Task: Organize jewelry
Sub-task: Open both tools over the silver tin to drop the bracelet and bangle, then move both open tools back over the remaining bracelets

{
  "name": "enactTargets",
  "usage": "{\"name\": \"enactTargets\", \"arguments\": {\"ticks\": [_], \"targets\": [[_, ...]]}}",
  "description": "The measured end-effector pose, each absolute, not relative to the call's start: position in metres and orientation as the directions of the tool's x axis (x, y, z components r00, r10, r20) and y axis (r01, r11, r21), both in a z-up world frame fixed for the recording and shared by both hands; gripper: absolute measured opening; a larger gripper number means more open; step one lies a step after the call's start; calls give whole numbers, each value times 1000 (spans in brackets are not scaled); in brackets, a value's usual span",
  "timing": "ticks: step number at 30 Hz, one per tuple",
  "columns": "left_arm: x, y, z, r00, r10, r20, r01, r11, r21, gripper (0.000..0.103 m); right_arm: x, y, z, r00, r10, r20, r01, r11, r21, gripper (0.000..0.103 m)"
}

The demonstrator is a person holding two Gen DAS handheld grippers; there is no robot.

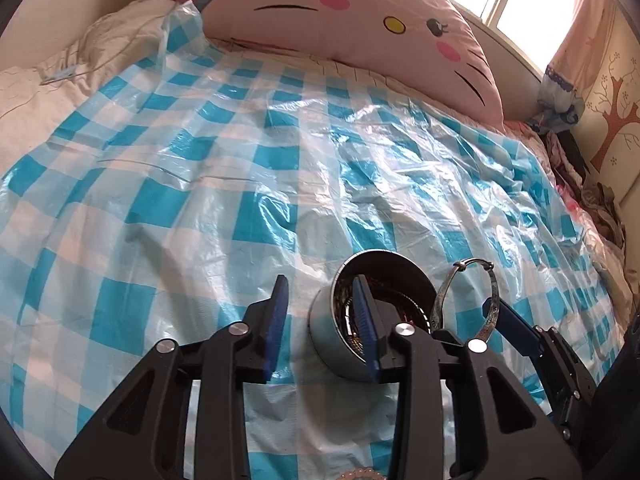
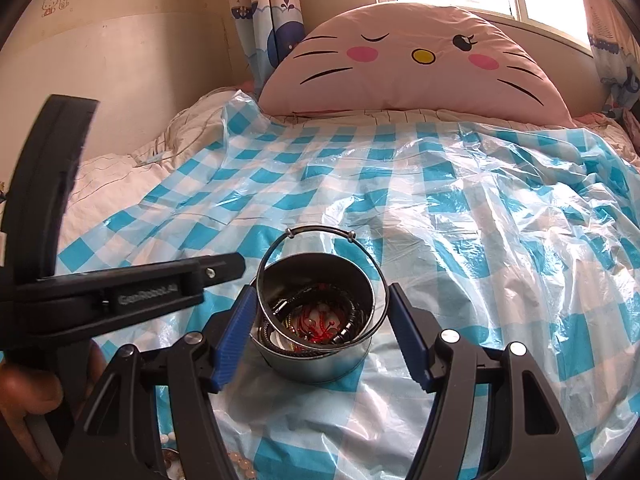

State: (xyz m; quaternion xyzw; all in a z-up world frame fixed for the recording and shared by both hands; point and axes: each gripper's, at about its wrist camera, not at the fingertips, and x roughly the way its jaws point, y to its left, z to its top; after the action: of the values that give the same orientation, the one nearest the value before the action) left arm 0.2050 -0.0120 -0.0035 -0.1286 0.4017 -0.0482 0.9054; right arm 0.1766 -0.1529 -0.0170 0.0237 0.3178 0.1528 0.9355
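Observation:
A round metal tin (image 2: 316, 364) sits on the blue-checked plastic sheet (image 2: 460, 240) and holds dark cords and red threaded pieces. In the right wrist view my right gripper (image 2: 321, 290) is shut on a thin silver bangle (image 2: 320, 229), one pad on each side, with the ring hanging just over the tin's mouth. The left wrist view shows that bangle (image 1: 476, 261) beside the tin (image 1: 332, 340), held by the right gripper (image 1: 466, 316). My left gripper (image 1: 320, 284) is open to the left of the tin, with nothing between its fingers.
A large pink cat-face pillow (image 2: 416, 64) lies at the head of the bed under a bright window. Pale beads (image 2: 240, 460) lie on the sheet below my grippers. Rumpled clothes (image 1: 600, 208) sit at the bed's right edge. A person's hand (image 2: 28, 388) holds the left gripper.

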Motion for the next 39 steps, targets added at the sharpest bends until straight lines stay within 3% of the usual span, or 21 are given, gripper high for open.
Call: {"name": "enactTargets", "arguments": {"ticks": [2, 9, 23, 39], "targets": [[200, 1, 1, 701, -167, -693, -59, 955, -290, 45, 182, -147, -20, 744, 303, -595, -282, 950, 132, 65], [200, 15, 2, 712, -146, -686, -93, 950, -299, 46, 202, -122, -39, 697, 294, -654, -317, 944, 86, 67], [196, -3, 1, 708, -141, -692, -49, 968, -248, 54, 188, -145, -29, 731, 249, -635, -263, 962, 75, 73], [182, -18, 6, 726, -87, -682, -13, 990, -141, 74, 177, -159, -35, 684, 260, -681, -245, 962, 122, 80]]}}
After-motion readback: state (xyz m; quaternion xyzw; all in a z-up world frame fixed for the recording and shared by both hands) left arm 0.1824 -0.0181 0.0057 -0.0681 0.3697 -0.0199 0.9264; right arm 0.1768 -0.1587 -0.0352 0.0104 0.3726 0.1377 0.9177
